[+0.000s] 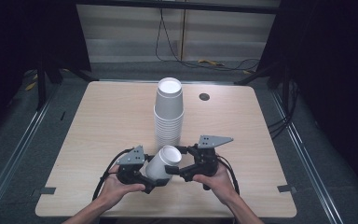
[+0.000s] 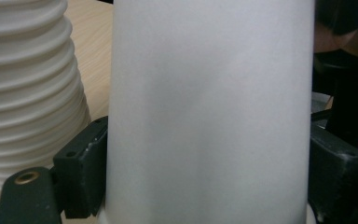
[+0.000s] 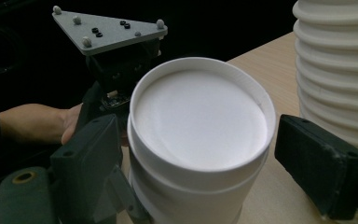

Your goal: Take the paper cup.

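Note:
A single white paper cup (image 1: 163, 163) lies tilted above the table's front edge, between my two grippers. My left gripper (image 1: 154, 169) is shut on its side wall. In the left gripper view the cup (image 2: 209, 93) stands between both black pads (image 2: 81, 172), which press on it. My right gripper (image 1: 176, 161) sits around the cup's far end. In the right gripper view that end (image 3: 200, 116) faces the camera as a flat recessed disc. The right-hand pad (image 3: 321, 168) stands off it with a gap. A tall stack of upturned white cups (image 1: 168, 112) stands at mid-table behind.
The wooden table (image 1: 107, 121) has a round cable hole (image 1: 204, 96) at the back right. Black cables lie on the floor beyond it. Dark curtains close both sides. The stack (image 3: 340, 60) stands close beside my right gripper, and the left gripper's grey plate (image 3: 109, 30) is opposite.

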`<state>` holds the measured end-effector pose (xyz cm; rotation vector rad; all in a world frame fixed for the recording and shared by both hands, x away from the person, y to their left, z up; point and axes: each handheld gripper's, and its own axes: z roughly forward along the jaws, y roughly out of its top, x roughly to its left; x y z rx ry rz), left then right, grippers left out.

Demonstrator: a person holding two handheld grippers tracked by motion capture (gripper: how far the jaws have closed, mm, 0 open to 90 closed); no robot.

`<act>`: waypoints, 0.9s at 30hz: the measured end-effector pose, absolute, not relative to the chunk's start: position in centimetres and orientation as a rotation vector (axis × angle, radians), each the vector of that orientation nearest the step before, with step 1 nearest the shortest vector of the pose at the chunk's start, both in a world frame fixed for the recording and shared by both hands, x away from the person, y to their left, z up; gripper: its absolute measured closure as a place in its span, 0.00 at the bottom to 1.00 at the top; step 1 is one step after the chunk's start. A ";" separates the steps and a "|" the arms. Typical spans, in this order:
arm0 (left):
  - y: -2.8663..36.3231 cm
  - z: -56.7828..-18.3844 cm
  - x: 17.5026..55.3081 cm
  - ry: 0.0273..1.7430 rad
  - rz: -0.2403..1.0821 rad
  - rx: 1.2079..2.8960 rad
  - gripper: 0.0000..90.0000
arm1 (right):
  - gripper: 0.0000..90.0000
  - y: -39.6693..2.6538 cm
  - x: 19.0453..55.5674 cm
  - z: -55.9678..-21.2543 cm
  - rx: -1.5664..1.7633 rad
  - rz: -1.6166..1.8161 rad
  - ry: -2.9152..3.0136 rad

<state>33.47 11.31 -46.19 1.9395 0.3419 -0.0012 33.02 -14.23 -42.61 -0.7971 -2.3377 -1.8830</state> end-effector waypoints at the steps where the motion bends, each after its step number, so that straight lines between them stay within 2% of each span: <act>1: 11.4 -46.2 33.5 0.344 -0.004 1.942 0.17 | 0.15 -14.3 33.1 -42.6 -0.795 -1.876 -2.346; 27: 12.4 -45.5 34.0 0.372 0.046 2.076 0.17 | 0.15 -15.9 32.9 -42.6 -0.802 -1.710 -2.535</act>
